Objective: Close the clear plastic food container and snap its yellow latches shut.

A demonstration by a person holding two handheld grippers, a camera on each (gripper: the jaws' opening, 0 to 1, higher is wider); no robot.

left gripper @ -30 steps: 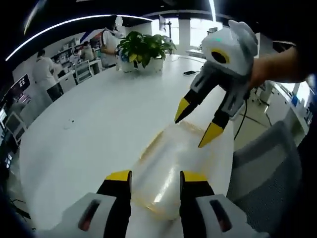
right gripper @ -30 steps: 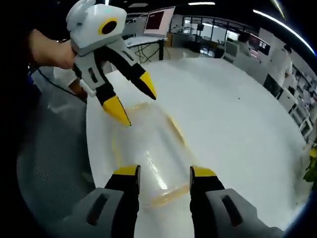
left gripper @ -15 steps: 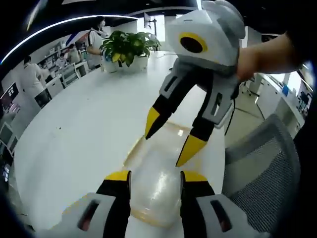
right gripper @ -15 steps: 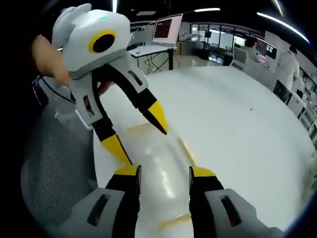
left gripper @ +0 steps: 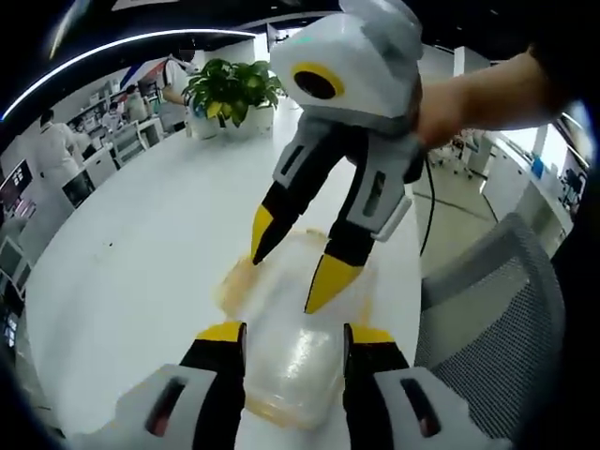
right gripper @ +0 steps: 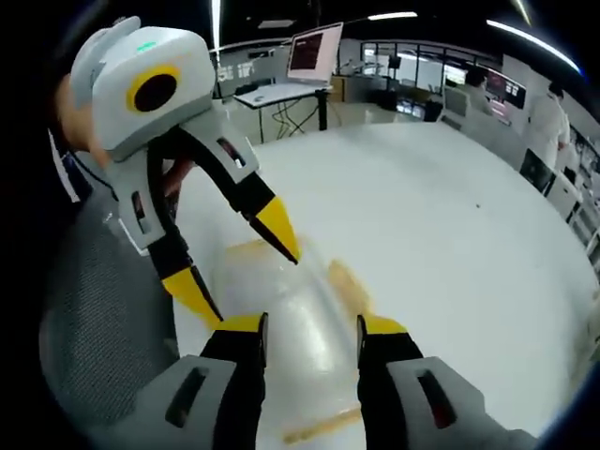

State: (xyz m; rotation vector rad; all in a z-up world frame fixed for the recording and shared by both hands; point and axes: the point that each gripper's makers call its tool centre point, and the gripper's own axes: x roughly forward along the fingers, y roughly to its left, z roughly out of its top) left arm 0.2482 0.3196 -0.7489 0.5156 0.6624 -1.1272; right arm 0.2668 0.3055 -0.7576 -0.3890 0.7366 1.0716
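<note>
Both grippers are seen with jaws spread and nothing grasped. In the left gripper view, the left gripper (left gripper: 286, 336) is held low over the near end of the container (left gripper: 286, 361), its yellow-tipped jaws standing apart on either side of the clear lid. The right gripper (left gripper: 286, 267) is seen coming in from the upper right, held by a hand (left gripper: 441, 108), with its two pointed tips spread over the far half of the container; whether the tips touch the lid cannot be told.

The container is lying flat on the white table (left gripper: 131, 253), close to the edge beside a grey mesh chair (left gripper: 497, 347). Yellow latches (left gripper: 234, 277) are seen along its rim. A potted plant (left gripper: 230, 94) is standing at the far end of the table.

In the right gripper view, the right gripper (right gripper: 307, 330) is held over the container (right gripper: 300, 319), and the left gripper (right gripper: 239, 262) is seen entering from the upper left, jaws apart over the container's far end. A laptop (right gripper: 314, 52) is set on a desk behind the table (right gripper: 450, 234).
</note>
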